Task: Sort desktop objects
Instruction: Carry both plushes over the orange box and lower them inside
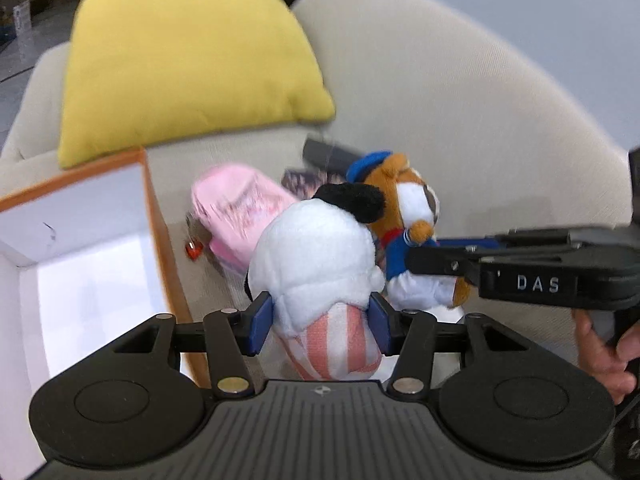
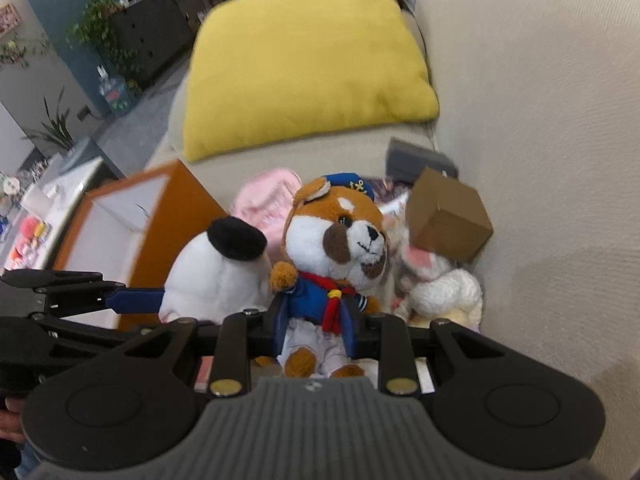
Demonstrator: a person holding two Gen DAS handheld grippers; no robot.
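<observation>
In the left wrist view my left gripper [image 1: 320,324] is shut on a white plush toy [image 1: 316,256] with a black ear and a pink-striped lower half. Its blue pads [image 1: 261,322] squeeze the toy's waist. Just to its right is a brown sailor dog plush [image 1: 408,200] with a blue cap, gripped from the right by the other gripper. In the right wrist view my right gripper [image 2: 316,332] is shut on that sailor dog plush [image 2: 340,236] at the body. The white plush toy [image 2: 216,276] is at its left.
An orange box [image 1: 154,216] with a white inside stands open at the left on a beige sofa [image 2: 540,120]. A yellow cushion [image 2: 304,60] lies behind. A pink item [image 1: 236,208], a brown carton [image 2: 448,216], a grey box [image 2: 416,160] and a white bunny plush [image 2: 440,288] lie near the backrest.
</observation>
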